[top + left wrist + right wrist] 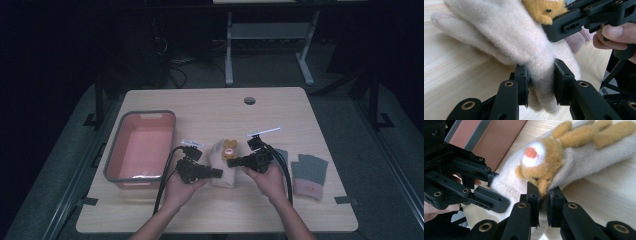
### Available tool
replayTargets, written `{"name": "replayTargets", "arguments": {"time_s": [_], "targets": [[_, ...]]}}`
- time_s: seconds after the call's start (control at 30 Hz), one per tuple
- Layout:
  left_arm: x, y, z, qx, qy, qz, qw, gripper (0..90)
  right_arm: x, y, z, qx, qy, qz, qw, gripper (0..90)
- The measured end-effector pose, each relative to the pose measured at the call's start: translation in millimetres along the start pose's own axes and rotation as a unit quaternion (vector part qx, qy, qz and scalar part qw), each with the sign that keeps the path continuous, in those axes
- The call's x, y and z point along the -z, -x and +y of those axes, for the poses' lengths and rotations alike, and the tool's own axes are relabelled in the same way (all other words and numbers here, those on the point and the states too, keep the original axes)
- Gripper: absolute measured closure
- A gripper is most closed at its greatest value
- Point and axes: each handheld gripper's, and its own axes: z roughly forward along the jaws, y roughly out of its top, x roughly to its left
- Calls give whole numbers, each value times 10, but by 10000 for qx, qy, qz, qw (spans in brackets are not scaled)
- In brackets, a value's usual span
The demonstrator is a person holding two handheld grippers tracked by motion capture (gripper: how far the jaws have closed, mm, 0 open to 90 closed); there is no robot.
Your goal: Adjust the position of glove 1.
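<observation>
Two grippers, left gripper (541, 83) and right gripper (543, 202), clamping one cream glove (222, 165), one pink tub (141, 146)

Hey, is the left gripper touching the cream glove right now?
Touching. The left gripper view shows the left gripper with both jaws pressed into the cream glove, pinching its cuff between them.

left gripper (220, 173): black, brass-ringed pivots | right gripper (231, 162): black, trailing black cable

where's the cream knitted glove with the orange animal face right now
High view: the cream knitted glove is mid-table, pinched between left gripper and right gripper, right of the pink tub.
</observation>
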Motion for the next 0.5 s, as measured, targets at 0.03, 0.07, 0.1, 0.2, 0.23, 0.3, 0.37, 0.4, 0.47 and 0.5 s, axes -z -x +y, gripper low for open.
{"name": "replayTargets", "arguments": {"time_s": [0.03,0.07,0.1,0.2,0.23,0.3,0.37,0.4,0.47,0.5], "targets": [[15,4,12,11,33,-16,10000,686,11,-6,8,11,-10,7,10000,824],[24,7,20,12,56,-17,10000,686,21,-22,24,-13,14,24,10000,825],[41,10,31,3,59,-4,10000,686,29,-27,33,7,33,27,10000,824],[93,22,72,-37,98,-27,9999,686,62,-60,84,37,79,60,9999,824],[108,29,84,-28,120,-30,9999,686,73,-68,92,27,78,64,9999,824],[142,35,108,-77,110,-22,9999,686,85,-78,113,26,84,95,9999,825],[169,38,129,-90,151,-37,9998,686,103,-95,143,65,95,109,9999,825],[186,40,143,-94,167,-45,9998,686,114,-116,166,40,111,119,9999,825],[214,39,163,-96,193,-63,9997,686,136,-133,202,84,130,133,9998,825],[224,41,173,-102,202,-63,9997,686,140,-140,212,67,148,158,9997,825]]}}
